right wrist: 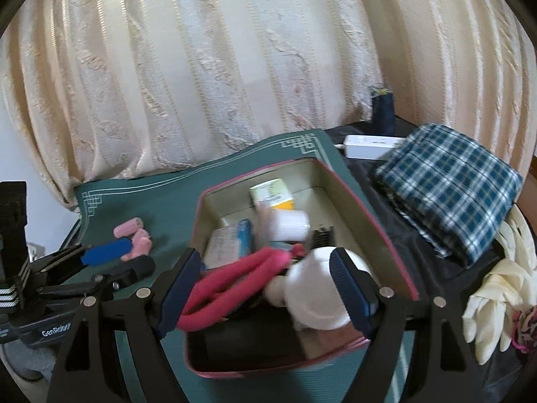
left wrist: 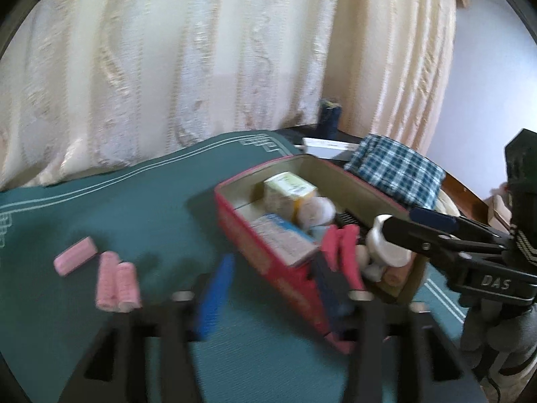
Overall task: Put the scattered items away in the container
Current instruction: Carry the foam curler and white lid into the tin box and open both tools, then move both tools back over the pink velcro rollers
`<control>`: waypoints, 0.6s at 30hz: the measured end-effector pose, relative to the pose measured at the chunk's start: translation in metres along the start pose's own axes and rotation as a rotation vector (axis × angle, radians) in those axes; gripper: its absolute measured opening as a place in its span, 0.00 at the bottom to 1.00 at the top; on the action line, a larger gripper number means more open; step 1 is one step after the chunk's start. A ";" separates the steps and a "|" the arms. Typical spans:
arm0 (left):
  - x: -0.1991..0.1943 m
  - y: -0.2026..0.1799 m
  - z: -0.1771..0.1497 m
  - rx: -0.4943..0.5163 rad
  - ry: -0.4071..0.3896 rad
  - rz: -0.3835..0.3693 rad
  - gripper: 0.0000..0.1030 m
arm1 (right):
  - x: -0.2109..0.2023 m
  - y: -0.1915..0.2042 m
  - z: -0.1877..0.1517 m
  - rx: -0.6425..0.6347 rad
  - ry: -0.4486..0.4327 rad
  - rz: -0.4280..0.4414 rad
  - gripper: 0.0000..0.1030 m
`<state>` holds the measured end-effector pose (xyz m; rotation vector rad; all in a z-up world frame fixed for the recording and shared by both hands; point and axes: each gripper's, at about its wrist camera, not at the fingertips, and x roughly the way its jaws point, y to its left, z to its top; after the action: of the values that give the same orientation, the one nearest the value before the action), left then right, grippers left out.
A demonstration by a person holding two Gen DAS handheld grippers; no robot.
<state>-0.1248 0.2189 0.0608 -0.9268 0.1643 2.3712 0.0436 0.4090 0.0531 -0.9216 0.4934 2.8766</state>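
While both jaws stand wide with nothing held, the step in hand looks like the move from dropping things off to fetching the next ones. The red box [right wrist: 386, 235] sits on the green mat [left wrist: 134, 208] on the desk, already holding cartons, a pink looped item [right wrist: 228, 278] and a white jar [right wrist: 319, 295]. Still out on the mat, well apart from the box, lie three pink hair rollers [left wrist: 110, 275].

The right hand-held gripper [right wrist: 265, 295] hangs open over the near end of the box, one pad on each side of the jar and not pressing it; it should lift straight clear so it drags nothing back out. The left hand-held gripper [left wrist: 268, 292] is open too, straddling the near wall of the box. It is best swung toward the rollers and brought down over a single one, across its short axis, so the roller cannot roll away. Motion blur hides finer detail.
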 end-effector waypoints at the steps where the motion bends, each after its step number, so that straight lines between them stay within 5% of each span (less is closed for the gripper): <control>1: -0.004 0.008 -0.002 -0.012 -0.004 0.012 0.72 | 0.000 0.004 0.000 -0.006 0.000 0.009 0.80; 18: -0.061 0.137 -0.048 -0.199 -0.043 0.216 0.72 | 0.030 0.124 -0.017 -0.189 0.082 0.184 0.80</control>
<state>-0.1377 0.0618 0.0523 -0.9919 0.0113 2.6420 0.0072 0.2856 0.0572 -1.0795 0.3320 3.1050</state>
